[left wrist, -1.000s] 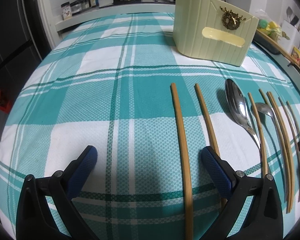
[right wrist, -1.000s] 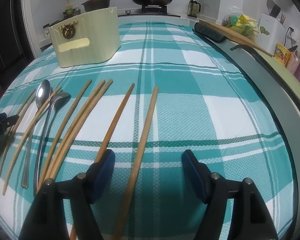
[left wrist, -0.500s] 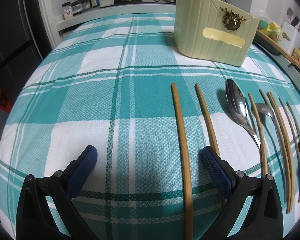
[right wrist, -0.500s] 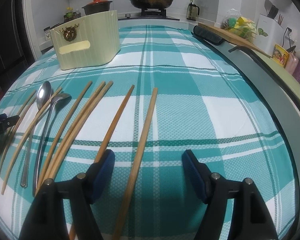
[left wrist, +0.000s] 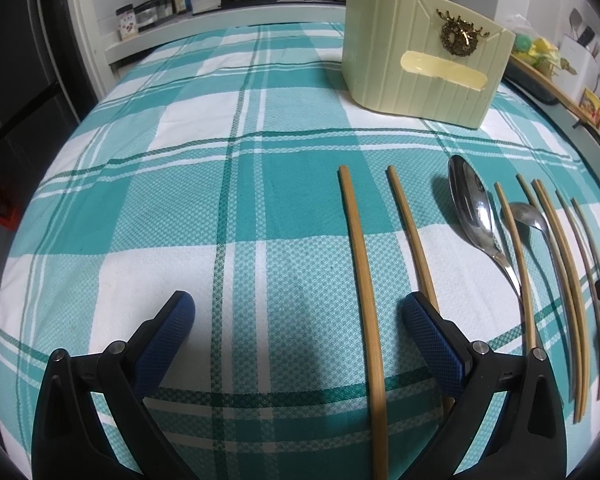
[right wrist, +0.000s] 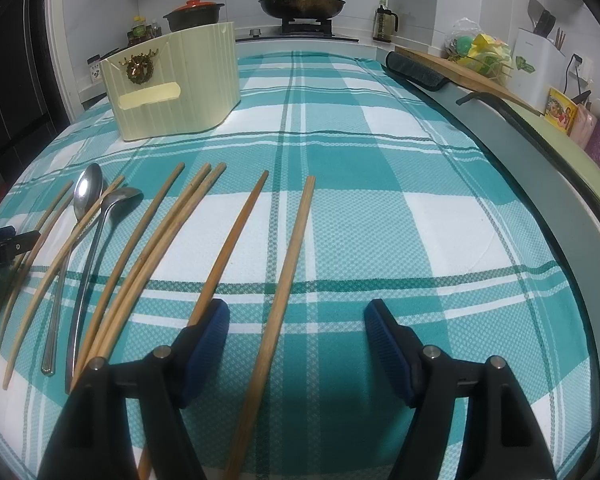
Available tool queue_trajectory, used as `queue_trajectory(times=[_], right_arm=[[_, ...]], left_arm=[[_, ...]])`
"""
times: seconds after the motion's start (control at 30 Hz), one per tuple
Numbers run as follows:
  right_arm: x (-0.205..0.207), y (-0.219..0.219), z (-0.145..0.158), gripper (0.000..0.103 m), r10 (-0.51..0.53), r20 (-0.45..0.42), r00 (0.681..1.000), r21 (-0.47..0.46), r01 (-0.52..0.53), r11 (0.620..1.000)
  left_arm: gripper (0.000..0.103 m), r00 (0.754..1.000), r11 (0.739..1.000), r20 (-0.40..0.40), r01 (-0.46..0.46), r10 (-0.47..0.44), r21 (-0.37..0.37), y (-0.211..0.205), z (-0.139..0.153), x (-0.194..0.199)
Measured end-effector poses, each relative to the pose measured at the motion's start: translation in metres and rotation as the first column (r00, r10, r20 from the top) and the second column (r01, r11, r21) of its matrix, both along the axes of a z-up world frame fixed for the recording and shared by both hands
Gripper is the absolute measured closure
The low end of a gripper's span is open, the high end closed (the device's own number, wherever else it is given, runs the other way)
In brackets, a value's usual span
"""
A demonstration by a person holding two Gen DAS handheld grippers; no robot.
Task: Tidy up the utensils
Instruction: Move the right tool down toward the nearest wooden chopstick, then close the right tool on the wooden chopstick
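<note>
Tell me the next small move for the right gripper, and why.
Probably lower the right gripper and close on the chopstick lying between its open fingers. Nothing is held yet, every utensil lies flat on the tablecloth, and the pale green holder stands beyond them, ready to receive it.

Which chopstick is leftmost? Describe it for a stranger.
Start at the cream holder on the plaid cloth; a row of utensils lies in front. Take the chopstick at the row's left end: only cloth lies left of it.
</note>
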State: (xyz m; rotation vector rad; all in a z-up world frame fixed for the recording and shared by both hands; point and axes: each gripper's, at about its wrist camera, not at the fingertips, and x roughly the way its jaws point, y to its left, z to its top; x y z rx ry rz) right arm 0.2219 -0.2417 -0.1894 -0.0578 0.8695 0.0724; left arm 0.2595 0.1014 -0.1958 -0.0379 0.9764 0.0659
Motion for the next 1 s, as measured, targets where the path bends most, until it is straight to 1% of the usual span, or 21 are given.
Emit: queue_trajectory(times=[0.07,0.13,0.2,0.27,0.33,0.4,0.47,0.5,0.53,0.57,0.6,0.63,0.67,0.7,0.73,0.8,0.83,0.9,1.0], right_arm=[[0.000,-0.001,0.000,0.030,0.000,-0.004,1.000,-0.002,0.000,1.000],[0.003,-0.001,0.001,0.030,0.005,-0.026,1.000,-0.004,-0.005,1.000],[0.011,-0.002,0.004,0.030,0.029,-0.083,0.996,-0.006,-0.030,1.000],[0.022,-0.005,0.007,0.030,0.058,-0.176,0.983,0.004,-0.059,0.998],[0.037,-0.008,0.011,0.030,0.083,-0.257,0.963,0.042,-0.074,0.996],[0.053,-0.009,0.013,0.030,0.105,-0.304,0.947,0.094,-0.080,0.992],[0.069,-0.005,0.012,0.031,0.126,-0.329,0.936,0.091,-0.101,0.991],[0.076,-0.001,0.012,0.042,0.129,-0.325,0.937,0.067,-0.114,0.991],[0.082,0.004,0.011,0.050,0.132,-0.325,0.937,0.042,-0.125,0.991],[0.089,0.009,0.011,0.053,0.134,-0.317,0.939,0.013,-0.137,0.990],[0.096,0.015,0.010,0.059,0.138,-0.312,0.940,-0.012,-0.150,0.989],[0.102,0.019,0.010,0.065,0.137,-0.305,0.943,-0.030,-0.154,0.988],[0.106,0.021,0.011,0.069,0.130,-0.301,0.945,-0.030,-0.146,0.989],[0.109,0.021,0.013,0.081,0.127,-0.300,0.945,-0.030,-0.142,0.989],[0.113,0.024,0.014,0.093,0.132,-0.294,0.947,-0.037,-0.149,0.988],[0.118,0.025,0.014,0.095,0.132,-0.288,0.949,-0.031,-0.147,0.989],[0.120,0.023,0.015,0.096,0.127,-0.282,0.951,-0.010,-0.135,0.991],[0.123,0.017,0.017,0.096,0.119,-0.270,0.956,0.045,-0.111,0.993],[0.115,0.005,0.031,0.096,0.131,-0.223,0.966,0.133,-0.103,0.986]], left_arm=[[0.000,1.000,1.000,-0.026,0.010,-0.010,0.004,-0.001,0.001,0.004],[0.000,0.997,1.000,-0.077,0.014,-0.014,-0.004,0.000,0.003,0.011],[0.001,0.992,1.000,-0.125,0.013,-0.014,-0.004,-0.001,0.004,0.018],[0.012,0.988,1.000,-0.153,0.023,-0.025,-0.012,-0.005,0.007,0.024],[0.018,0.983,0.999,-0.177,0.054,-0.054,-0.004,-0.013,0.010,0.033],[0.019,0.978,0.997,-0.196,0.073,-0.069,0.012,-0.019,0.010,0.043],[0.024,0.974,0.997,-0.210,0.081,-0.081,-0.010,-0.019,0.009,0.052],[0.025,0.972,0.997,-0.219,0.080,-0.082,-0.014,-0.020,0.010,0.057],[0.030,0.971,0.996,-0.224,0.083,-0.085,-0.021,-0.021,0.011,0.060],[0.038,0.970,0.996,-0.226,0.088,-0.091,-0.023,-0.024,0.012,0.063],[0.043,0.969,0.995,-0.225,0.098,-0.100,-0.023,-0.027,0.013,0.064],[0.054,0.969,0.994,-0.221,0.108,-0.110,-0.022,-0.030,0.014,0.064],[0.069,0.969,0.992,-0.215,0.121,-0.123,-0.023,-0.034,0.015,0.064],[0.077,0.969,0.991,-0.206,0.135,-0.137,-0.022,-0.038,0.016,0.063],[0.096,0.970,0.990,-0.198,0.142,-0.143,-0.020,-0.041,0.016,0.063],[0.098,0.973,0.989,-0.181,0.144,-0.144,-0.012,-0.045,0.016,0.063],[0.098,0.975,0.990,-0.173,0.139,-0.141,-0.025,-0.044,0.017,0.062],[0.098,0.979,0.988,-0.150,0.127,-0.140,-0.093,-0.038,0.022,0.059],[0.098,0.989,0.987,-0.081,0.117,-0.126,-0.112,-0.031,0.043,0.049]])
